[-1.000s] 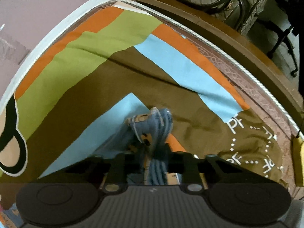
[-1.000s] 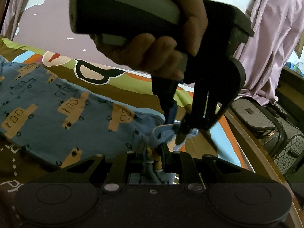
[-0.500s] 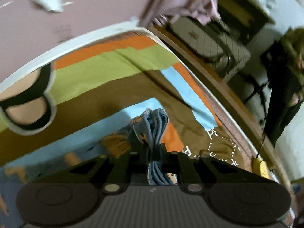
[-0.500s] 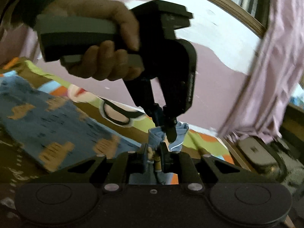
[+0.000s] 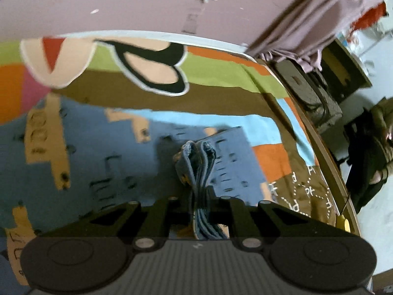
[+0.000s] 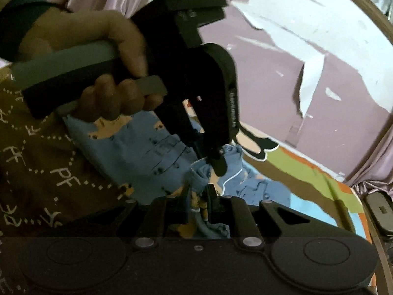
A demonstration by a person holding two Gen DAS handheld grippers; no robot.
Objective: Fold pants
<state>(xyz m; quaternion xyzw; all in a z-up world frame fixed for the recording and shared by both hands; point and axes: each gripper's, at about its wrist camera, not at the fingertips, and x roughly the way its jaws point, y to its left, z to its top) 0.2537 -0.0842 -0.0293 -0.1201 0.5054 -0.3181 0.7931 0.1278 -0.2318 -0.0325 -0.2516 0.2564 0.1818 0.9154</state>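
The pants [image 5: 98, 162] are blue with tan vehicle prints and lie spread on a colourful bedspread [image 5: 221, 98]. My left gripper [image 5: 199, 194] is shut on a bunched edge of the pants, lifted above the rest. My right gripper [image 6: 199, 194] is shut on another bunch of the same edge. In the right wrist view the left gripper [image 6: 211, 157] shows just ahead, held by a hand, with the pants [image 6: 137, 152] beneath it.
A pink wall [image 5: 147, 2] backs the bed. A wooden bed rail [image 5: 326, 162] runs along the right edge. A mauve curtain [image 5: 307, 24] and a quilted suitcase [image 5: 309, 91] stand beyond the rail.
Both grippers have carried the held pants edge back over the spread pants. The views have swung toward the wall.
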